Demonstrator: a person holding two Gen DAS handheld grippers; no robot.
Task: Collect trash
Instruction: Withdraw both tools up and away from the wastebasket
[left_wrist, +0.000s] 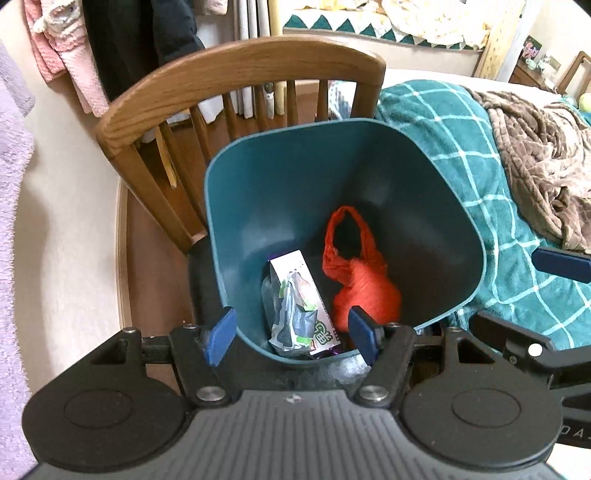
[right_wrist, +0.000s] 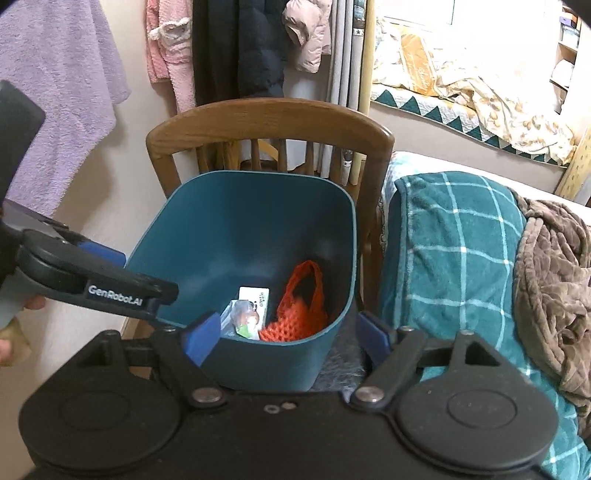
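A teal plastic bin (left_wrist: 280, 177) stands on a wooden chair's seat. Inside lie an orange net bag (left_wrist: 364, 291), a white and purple carton (left_wrist: 295, 269) and a crumpled wrapper (left_wrist: 295, 314). My left gripper (left_wrist: 291, 334) is open and empty, just above the bin's near rim. In the right wrist view the bin (right_wrist: 236, 236) holds the same orange net bag (right_wrist: 299, 314) and carton (right_wrist: 255, 297). My right gripper (right_wrist: 286, 336) is open and empty over the near rim. The left gripper (right_wrist: 110, 288) reaches in from the left there.
The wooden chair (left_wrist: 240, 74) has a curved slatted back behind the bin. A bed with a teal checked blanket (left_wrist: 461, 147) and a brown throw (left_wrist: 546, 166) lies to the right. Towels and clothes (right_wrist: 66, 92) hang on the wall at the left.
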